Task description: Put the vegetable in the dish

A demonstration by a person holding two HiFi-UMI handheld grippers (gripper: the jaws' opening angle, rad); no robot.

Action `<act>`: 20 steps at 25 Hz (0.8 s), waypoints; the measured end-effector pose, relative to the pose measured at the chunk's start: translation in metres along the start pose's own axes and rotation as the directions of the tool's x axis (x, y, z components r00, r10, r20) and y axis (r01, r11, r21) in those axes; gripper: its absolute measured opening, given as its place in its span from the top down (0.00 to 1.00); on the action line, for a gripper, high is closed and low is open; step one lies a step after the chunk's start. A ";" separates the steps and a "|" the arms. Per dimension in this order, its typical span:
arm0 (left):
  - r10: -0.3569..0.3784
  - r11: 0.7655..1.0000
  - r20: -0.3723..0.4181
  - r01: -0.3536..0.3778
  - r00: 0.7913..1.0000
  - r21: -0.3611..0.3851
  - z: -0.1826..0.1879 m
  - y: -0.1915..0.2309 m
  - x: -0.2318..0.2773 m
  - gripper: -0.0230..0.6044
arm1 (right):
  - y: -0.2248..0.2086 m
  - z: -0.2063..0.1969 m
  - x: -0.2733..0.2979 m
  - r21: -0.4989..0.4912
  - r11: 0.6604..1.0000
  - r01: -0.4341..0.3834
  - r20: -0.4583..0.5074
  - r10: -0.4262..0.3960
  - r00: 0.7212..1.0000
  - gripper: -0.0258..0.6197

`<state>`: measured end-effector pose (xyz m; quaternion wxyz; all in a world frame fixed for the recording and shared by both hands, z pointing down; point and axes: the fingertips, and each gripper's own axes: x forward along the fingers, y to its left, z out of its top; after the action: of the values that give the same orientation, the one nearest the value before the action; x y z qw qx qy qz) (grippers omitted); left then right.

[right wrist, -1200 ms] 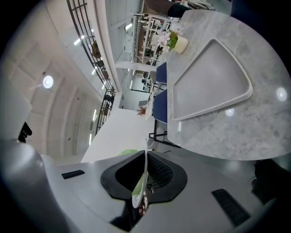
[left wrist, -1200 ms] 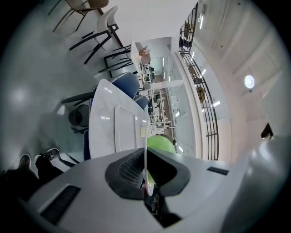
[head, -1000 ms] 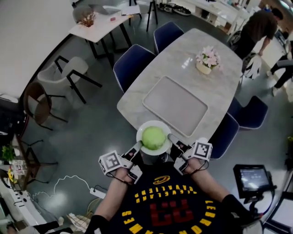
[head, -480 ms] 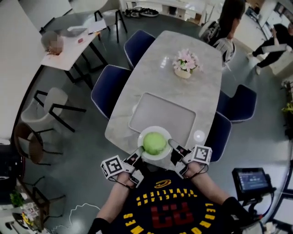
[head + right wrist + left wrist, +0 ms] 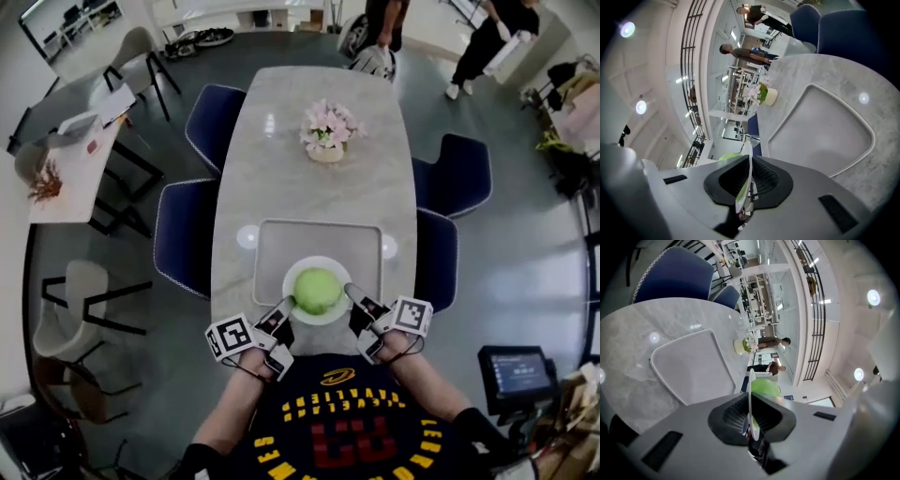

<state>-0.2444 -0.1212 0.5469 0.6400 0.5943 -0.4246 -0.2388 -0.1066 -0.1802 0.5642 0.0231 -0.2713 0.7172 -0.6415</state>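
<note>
black shirt (image 5: 349, 429) with yellow and red letters — left gripper (image 5: 285, 309) and right gripper (image 5: 352, 293) are grey with black-and-white squares.

Bench (image 5: 281, 141): marble-look stone, grey-veined, polished, throws back ceiling lights. Tray (image 5: 277, 246): pale grey, matt, smooth; plastic or silicone, can't tell which. Dish (image 5: 287, 284): white, glossy, thin rim, ceramic-looking. Vegetable (image 5: 317, 290): green, smooth skin, faint sheen. Left tongs (image 5: 283, 309) and right tongs (image 5: 352, 293): matt grey plastic shells; pads (image 5: 732, 414) black, ribbed, rubbery-looking. Marker cubes (image 5: 230, 336): matt black-and-white print. Chairs (image 5: 183, 234): blue cloth, pale piping on the edges. Floor (image 5: 506, 244): grey, smooth, semi-gloss.
</note>
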 end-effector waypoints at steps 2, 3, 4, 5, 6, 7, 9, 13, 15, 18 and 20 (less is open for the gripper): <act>0.007 1.000 -0.059 -0.006 0.998 0.015 0.005 0.003 0.011 0.94 | -0.009 0.002 -0.003 0.027 0.998 0.052 0.044 -0.053 0.998 0.93; 0.015 1.000 -0.091 -0.012 0.996 0.029 0.007 0.006 0.016 0.94 | -0.014 0.001 -0.005 0.047 0.996 0.073 0.067 -0.076 0.995 0.93; 0.019 0.999 -0.121 -0.014 0.992 0.041 0.008 0.008 0.021 0.94 | -0.017 0.001 -0.006 0.066 0.994 0.087 0.091 -0.092 0.992 0.93; 0.017 0.999 -0.149 -0.010 0.989 0.047 0.009 0.009 0.027 0.94 | -0.020 0.002 -0.007 0.077 0.993 0.092 0.114 -0.100 0.988 0.93; 0.013 0.999 -0.173 -0.004 0.985 0.049 0.011 0.010 0.033 0.94 | -0.023 0.006 -0.008 0.077 0.993 0.090 0.137 -0.100 0.985 0.93; 0.008 0.999 -0.194 0.002 0.981 0.051 0.012 0.012 0.040 0.94 | -0.026 0.010 -0.008 0.068 0.994 0.082 0.159 -0.092 0.983 0.93; 0.000 0.998 -0.229 0.015 0.973 0.060 0.013 0.015 0.049 0.94 | -0.031 0.017 -0.007 0.043 0.998 0.053 0.191 -0.060 0.980 0.93; -0.025 0.996 -0.284 0.047 0.959 0.072 0.010 0.021 0.060 0.94 | -0.042 0.017 -0.007 0.033 0.999 0.020 0.210 -0.027 0.977 0.93; -0.032 0.995 -0.300 0.058 0.954 0.080 0.010 0.024 0.064 0.94 | -0.047 0.017 -0.005 0.018 1.000 0.019 0.196 -0.022 0.980 0.93; -0.004 0.995 -0.308 0.035 0.951 0.095 0.010 0.033 0.068 0.94 | -0.055 0.021 -0.001 0.004 1.000 0.011 0.175 -0.012 0.984 0.93; -0.007 0.994 -0.308 0.040 0.951 0.103 0.012 0.037 0.074 0.94 | -0.064 0.023 0.002 0.022 0.999 0.031 0.165 -0.035 0.986 0.93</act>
<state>-0.2225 -0.1813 0.6008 0.6621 0.6631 -0.3250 -0.1275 -0.0765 -0.2040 0.6202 0.0744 -0.3351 0.7019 -0.6241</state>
